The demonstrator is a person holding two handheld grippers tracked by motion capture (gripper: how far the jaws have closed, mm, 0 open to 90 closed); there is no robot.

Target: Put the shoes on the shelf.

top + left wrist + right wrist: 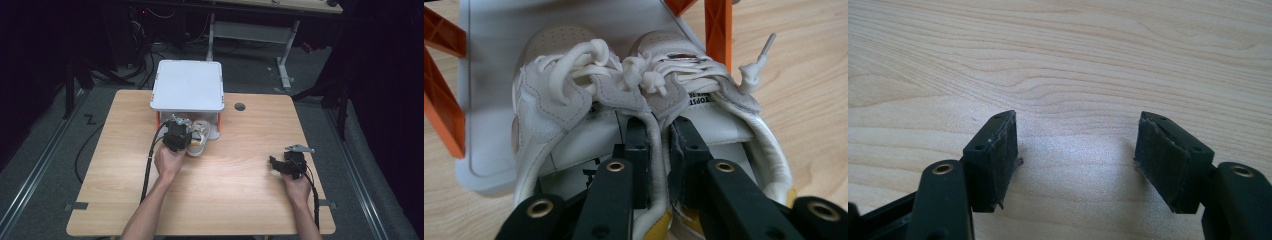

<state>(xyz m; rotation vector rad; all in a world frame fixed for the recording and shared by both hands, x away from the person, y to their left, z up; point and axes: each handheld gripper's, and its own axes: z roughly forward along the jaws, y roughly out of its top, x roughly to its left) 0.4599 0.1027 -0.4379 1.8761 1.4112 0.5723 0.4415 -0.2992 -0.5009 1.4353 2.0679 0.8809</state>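
White leather sneakers [644,95] with thick knotted cream laces and yellow soles sit as a pair, side by side, directly ahead of the left gripper [659,150]. Its two black jaws are drawn nearly together and clamp the two inner collar walls of the shoes between their pads: one jaw reaches down inside the shoe on one side, the other jaw inside its neighbour, and the pressed white edges run up between them. Beyond the jaw tips lie the tongues and lace knots, then the perforated toes. Past the toes, and under the front of the pair, is the pale grey plastic base [489,145] of a small white-topped stand with orange struts [718,27]; the heels, closest to the jaws, hang over the light wooden table [804,100].

From the high view the left gripper [181,131] is at the open front of that stand [188,85], with the sneakers [198,140] just beside and beyond it, partly under the white top.

Well apart from the shoes, the right gripper [1075,150] has its jaws spread wide with nothing between the ragged black pads; bare wood grain lies beneath and ahead of them. In the high view it [278,165] rests low over the table [235,195], held in the person's right hand [299,189].
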